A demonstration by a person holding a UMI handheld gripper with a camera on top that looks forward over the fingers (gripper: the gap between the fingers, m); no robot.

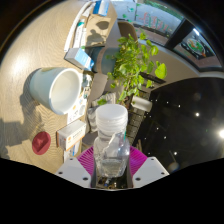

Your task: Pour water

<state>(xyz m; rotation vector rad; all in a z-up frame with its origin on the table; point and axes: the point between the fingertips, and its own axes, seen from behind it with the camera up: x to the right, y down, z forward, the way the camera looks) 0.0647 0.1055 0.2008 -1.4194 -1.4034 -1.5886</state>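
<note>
Clear water bottle [111, 140] clamped upright between hand-held gripper [111, 166] pads, white cup [55, 89] ahead-left on counter [25, 50]

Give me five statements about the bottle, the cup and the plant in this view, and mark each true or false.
1. The clear bottle stands between the gripper fingers. True.
2. The bottle's white cap is off. False: the cap sits on the neck.
3. A white cup stands beyond the fingers, open side showing. True.
4. The cup is full of red liquid. False: its inside looks white, with no red liquid visible.
5. A leafy green plant rises behind the bottle. True.
</note>
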